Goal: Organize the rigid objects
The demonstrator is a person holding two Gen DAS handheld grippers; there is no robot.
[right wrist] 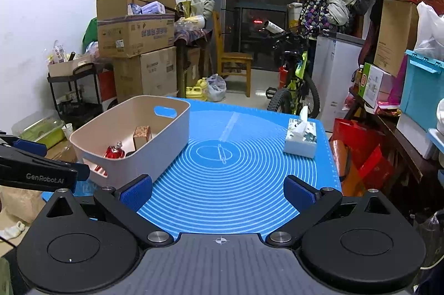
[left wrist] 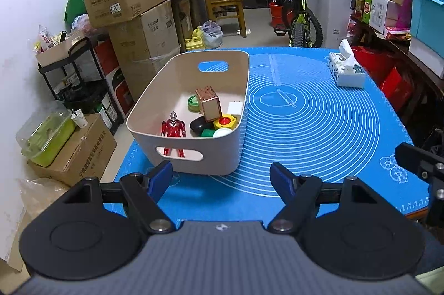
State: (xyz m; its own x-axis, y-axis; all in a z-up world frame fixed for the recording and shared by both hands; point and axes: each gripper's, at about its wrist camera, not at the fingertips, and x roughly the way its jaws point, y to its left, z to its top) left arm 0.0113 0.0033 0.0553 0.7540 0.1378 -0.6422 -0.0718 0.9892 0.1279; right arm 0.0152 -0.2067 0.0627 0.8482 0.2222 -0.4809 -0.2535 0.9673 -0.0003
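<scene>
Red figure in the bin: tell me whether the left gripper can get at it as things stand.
Probably yes. The left gripper is open and empty before the bin, whose top is uncovered; the red figure stands against the near wall.

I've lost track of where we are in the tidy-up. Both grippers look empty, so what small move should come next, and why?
Probably ease the left gripper forward and down into the beige bin, toward the red figure. Its jaws stand open with nothing between them, the bin sits just ahead of it, and the toys all lie there, while the blue mat before the open right gripper holds only a tissue box.
</scene>
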